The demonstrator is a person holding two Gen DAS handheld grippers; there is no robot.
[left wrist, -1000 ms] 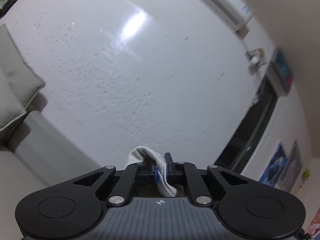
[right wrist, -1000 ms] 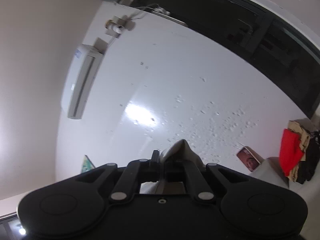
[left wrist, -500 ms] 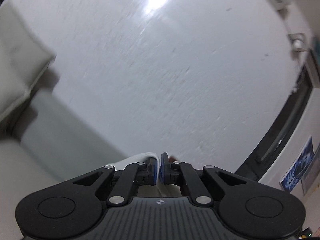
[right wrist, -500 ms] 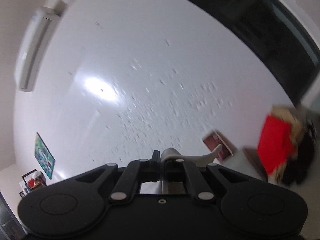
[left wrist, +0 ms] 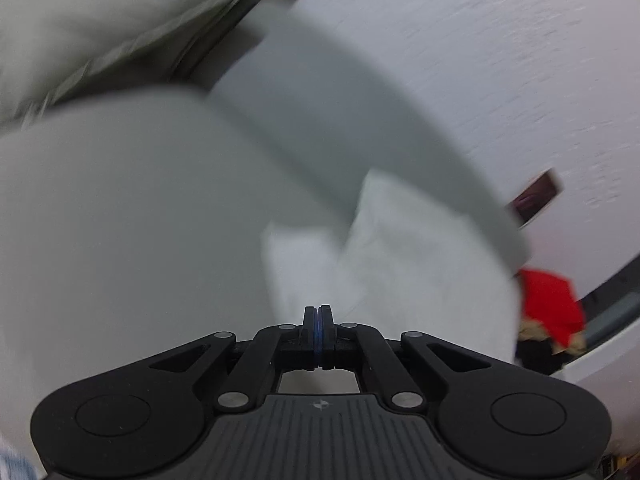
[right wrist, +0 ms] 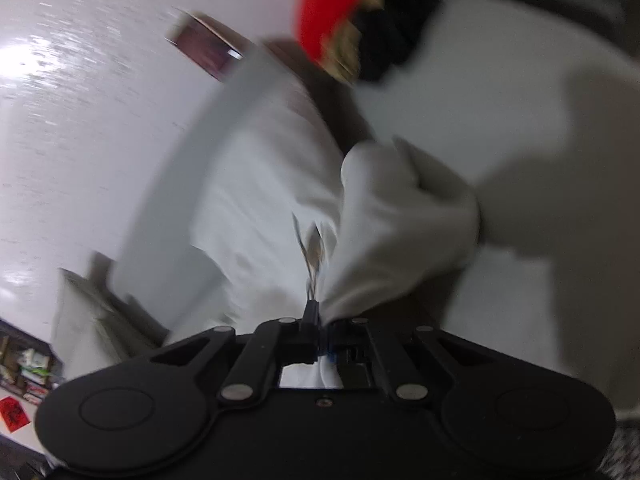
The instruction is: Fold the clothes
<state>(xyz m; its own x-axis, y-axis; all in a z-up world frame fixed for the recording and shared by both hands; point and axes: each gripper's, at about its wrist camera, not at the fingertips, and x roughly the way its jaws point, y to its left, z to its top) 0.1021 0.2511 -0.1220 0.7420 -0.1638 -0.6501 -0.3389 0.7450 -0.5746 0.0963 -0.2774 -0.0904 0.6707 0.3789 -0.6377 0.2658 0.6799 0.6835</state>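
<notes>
Pale grey sofa (left wrist: 120, 220) fills most of what you can see, with a white wall behind it, and both views are pretty smeared with blur. Left gripper (left wrist: 319, 316) has its two fingers pressed flat together with just the blue pads showing between them; white cloth shows under the linkage, but I honestly can't tell if anything is caught at the tips. Right in front of it the white garment (left wrist: 400, 248) lies crumpled on the sofa seat. Right gripper (right wrist: 318, 320) is pinching a bunched fold of that same white garment (right wrist: 400, 216), the cloth rising out of the closed jaws and billowing off to the right. Further out there's a cushion (left wrist: 100, 28) at the sofa's far end, a small dark red picture (right wrist: 204, 46) on the wall, and a pile of red and black clothes (right wrist: 352, 12) heaped on the sofa's other end.
</notes>
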